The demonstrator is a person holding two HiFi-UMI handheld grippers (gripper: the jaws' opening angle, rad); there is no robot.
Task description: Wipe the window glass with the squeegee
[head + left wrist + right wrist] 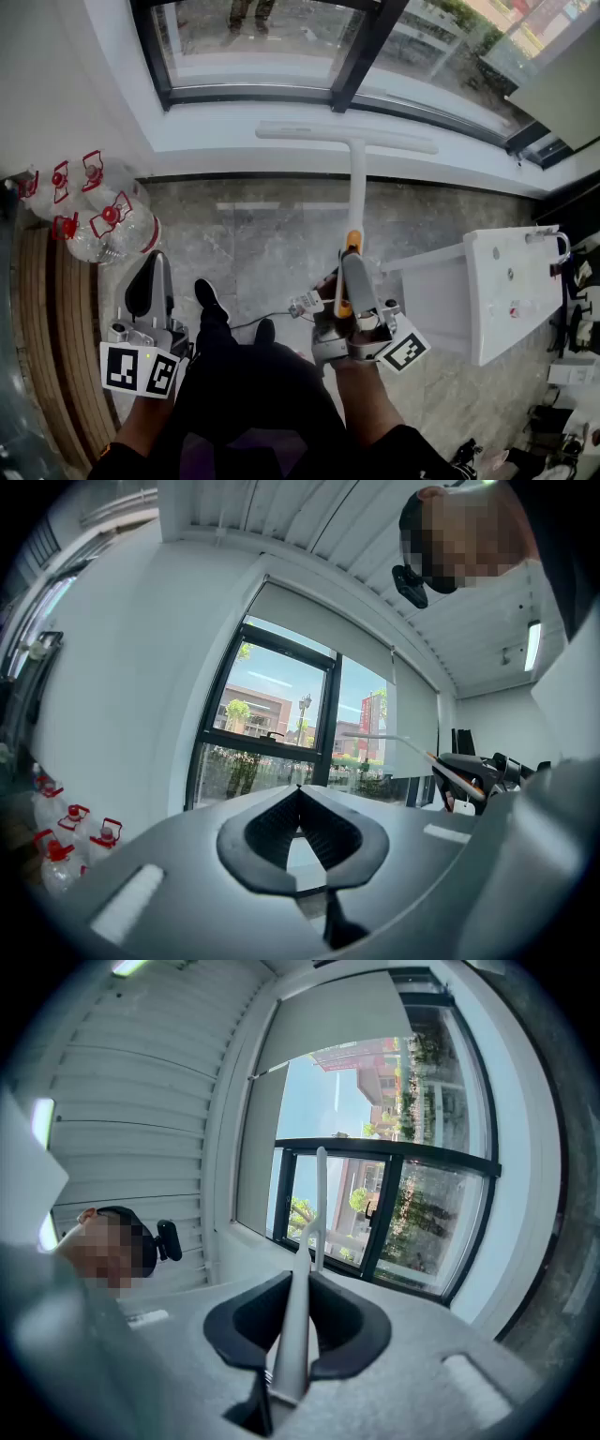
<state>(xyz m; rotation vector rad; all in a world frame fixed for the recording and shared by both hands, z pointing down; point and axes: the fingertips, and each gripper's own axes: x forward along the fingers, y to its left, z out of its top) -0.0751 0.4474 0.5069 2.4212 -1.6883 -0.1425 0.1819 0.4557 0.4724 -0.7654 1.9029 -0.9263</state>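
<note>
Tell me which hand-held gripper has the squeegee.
The right hand-held gripper: its jaws are clamped on the white handle of the squeegee, with the blade toward the window. The left hand-held gripper is shut on nothing.

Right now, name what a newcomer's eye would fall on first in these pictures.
The long white squeegee stands out first, clamped in the right tool and reaching forward, its blade seen over the white sill below the dark-framed window. Next come the red-capped water bottles at the left by the wall, beyond the left tool, which is shut on nothing.
</note>
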